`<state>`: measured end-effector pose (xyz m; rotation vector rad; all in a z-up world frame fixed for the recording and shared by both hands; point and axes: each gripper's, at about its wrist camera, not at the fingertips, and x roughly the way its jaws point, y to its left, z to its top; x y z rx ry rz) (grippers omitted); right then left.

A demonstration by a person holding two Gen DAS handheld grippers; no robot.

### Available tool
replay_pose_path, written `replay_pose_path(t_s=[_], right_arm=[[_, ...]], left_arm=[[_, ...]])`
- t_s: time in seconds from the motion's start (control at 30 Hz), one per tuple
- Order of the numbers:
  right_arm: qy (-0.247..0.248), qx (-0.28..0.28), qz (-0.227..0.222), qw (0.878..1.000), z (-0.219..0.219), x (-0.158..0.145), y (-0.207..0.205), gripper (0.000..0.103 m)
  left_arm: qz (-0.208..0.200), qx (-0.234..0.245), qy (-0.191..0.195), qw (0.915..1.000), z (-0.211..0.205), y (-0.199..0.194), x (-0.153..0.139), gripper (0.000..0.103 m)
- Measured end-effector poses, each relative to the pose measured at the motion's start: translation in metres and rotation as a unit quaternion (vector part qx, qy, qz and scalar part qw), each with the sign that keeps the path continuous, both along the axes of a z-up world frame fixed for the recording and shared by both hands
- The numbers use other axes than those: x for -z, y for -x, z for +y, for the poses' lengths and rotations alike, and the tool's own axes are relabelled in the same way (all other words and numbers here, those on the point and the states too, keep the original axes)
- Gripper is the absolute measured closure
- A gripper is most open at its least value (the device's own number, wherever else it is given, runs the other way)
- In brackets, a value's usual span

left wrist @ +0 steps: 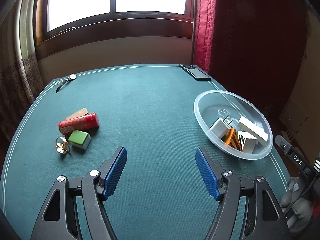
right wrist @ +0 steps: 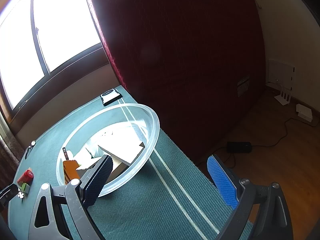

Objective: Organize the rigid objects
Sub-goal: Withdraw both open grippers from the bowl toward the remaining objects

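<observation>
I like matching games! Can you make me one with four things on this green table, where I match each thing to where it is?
Things:
1. red can
2. white plug
3. black phone
4. wristwatch

Places:
A. far left corner of the table
B. inside the clear bowl
C. lying on its side next to the green block
D. far right corner of the table, by the red curtain

Pairs: 1-C, 2-B, 3-D, 4-A
</observation>
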<state>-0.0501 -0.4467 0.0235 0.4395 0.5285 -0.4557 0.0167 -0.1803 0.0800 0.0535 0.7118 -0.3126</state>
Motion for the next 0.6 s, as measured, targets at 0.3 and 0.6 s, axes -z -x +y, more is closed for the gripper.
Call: replay_pose_path(t_s=[0.3,0.6], right_arm=[[0.002,0.005,0.005,1.000,0.000,0.000,-0.001,0.005],[-0.002,0.014,0.005,1.000,-0.006,0.001,0.000,0.005]], left_arm=[[0.005,-0.052,0.004,0.9986,0.062,0.015,0.007,0.031],[0.014,-0.114,0.022,0.9932,0.120,0.024,0.015,0.031]])
